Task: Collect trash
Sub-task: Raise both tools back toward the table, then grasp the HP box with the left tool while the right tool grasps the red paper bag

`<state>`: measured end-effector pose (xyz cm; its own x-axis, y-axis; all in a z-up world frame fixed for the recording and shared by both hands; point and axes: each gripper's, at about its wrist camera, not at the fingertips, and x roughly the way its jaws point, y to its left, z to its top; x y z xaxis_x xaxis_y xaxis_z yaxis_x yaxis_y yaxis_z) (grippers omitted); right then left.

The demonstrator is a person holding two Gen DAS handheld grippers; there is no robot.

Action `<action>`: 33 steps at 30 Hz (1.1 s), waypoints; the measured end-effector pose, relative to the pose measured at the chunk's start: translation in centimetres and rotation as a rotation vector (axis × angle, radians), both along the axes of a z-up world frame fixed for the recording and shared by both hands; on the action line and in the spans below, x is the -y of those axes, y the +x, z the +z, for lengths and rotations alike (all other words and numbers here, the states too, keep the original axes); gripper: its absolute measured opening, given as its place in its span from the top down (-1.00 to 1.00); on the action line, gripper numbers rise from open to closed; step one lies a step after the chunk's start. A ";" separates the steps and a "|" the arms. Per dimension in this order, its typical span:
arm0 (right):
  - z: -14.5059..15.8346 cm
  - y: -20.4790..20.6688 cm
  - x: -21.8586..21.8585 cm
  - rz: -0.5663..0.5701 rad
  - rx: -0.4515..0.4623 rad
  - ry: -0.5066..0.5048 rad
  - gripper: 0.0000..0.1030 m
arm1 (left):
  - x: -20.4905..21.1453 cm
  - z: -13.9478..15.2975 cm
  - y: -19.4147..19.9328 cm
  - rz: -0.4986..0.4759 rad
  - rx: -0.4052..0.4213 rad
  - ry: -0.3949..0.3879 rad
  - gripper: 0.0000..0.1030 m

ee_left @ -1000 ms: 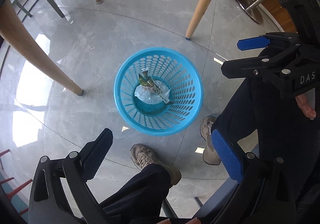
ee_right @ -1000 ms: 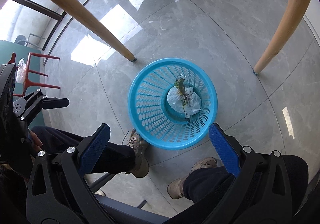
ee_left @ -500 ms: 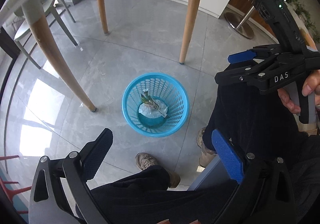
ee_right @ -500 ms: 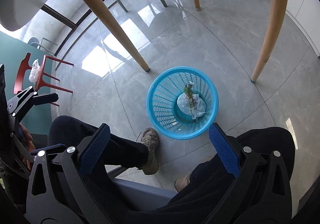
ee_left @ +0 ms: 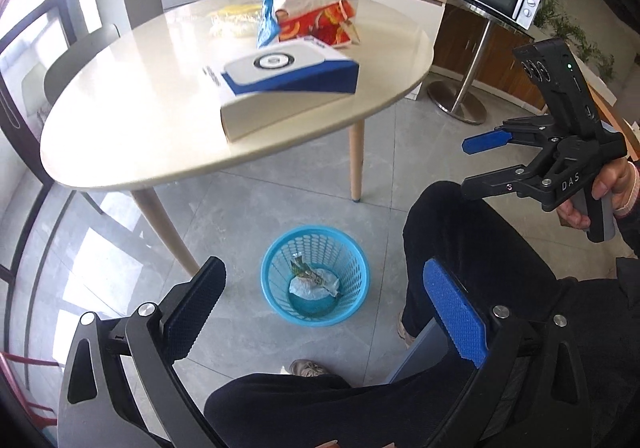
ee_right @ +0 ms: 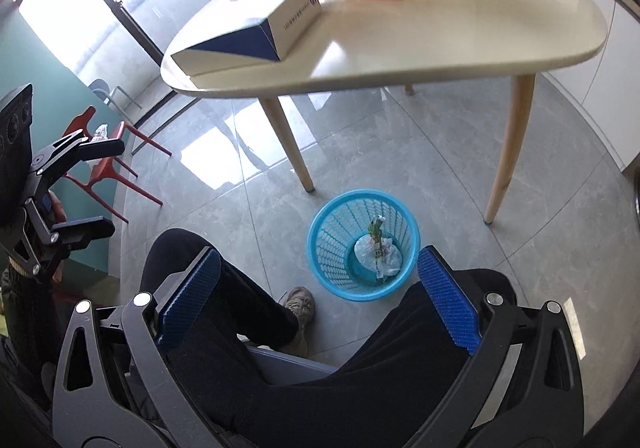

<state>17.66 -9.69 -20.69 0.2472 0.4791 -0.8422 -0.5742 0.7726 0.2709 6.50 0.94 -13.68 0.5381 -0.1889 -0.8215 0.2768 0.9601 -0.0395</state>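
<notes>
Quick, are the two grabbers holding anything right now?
Left gripper: open, holding nothing.
Right gripper: open, holding nothing.

"DAS" on the right hand-held gripper (ee_left: pixel 468 167), box (ee_left: pixel 288 73) print unreadable

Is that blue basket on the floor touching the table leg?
Apart. In the right wrist view, bare grey floor shows between the basket and the nearest table leg.

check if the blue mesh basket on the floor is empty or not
Not empty: the blue mesh basket holds crumpled clear plastic and a green wrapper.
</notes>
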 end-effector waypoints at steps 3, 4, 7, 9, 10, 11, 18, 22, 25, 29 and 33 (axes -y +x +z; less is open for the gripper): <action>2.1 -0.2 0.7 0.019 0.053 0.011 -0.83 | 0.2 1.7 0.4 -0.019 0.037 0.015 -0.89; 3.0 -0.3 0.9 0.027 0.068 0.018 -0.83 | 0.2 2.3 0.5 -0.027 0.047 0.018 -0.89; 4.7 0.0 1.1 0.049 0.115 0.027 -0.83 | 0.1 4.0 1.3 -0.057 0.067 0.005 -0.89; 5.7 0.6 1.1 0.060 0.139 0.028 -0.83 | 0.2 4.9 2.2 -0.082 0.071 -0.002 -0.89; 6.2 0.9 1.3 0.063 0.149 0.031 -0.83 | 0.1 5.1 2.8 -0.089 0.070 -0.001 -0.89; 6.7 1.4 1.5 0.067 0.155 0.033 -0.83 | 0.1 5.3 3.4 -0.100 0.067 0.000 -0.89; 8.5 5.7 0.5 0.111 0.205 0.025 -0.83 | -0.9 5.7 7.8 -0.185 0.046 0.001 -0.89; 8.7 8.7 -1.3 0.143 0.225 0.008 -0.83 | -2.1 5.3 10.6 -0.236 0.032 -0.007 -0.89; 8.5 11.1 -2.6 0.151 0.233 -0.007 -0.83 | -2.5 4.7 12.3 -0.280 0.020 -0.013 -0.89; 8.0 13.9 -4.5 0.172 0.213 0.002 -0.83 | -2.7 3.8 14.0 -0.336 -0.005 -0.027 -0.89; 7.5 15.8 -6.6 0.199 0.224 -0.026 -0.83 | -2.9 3.2 14.9 -0.365 -0.017 -0.030 -0.89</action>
<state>33.46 -3.10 -13.19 0.3313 0.5161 -0.7899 -0.7586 0.6435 0.1022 21.38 3.82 -10.51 0.4172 -0.3903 -0.8208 0.6003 0.7964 -0.0736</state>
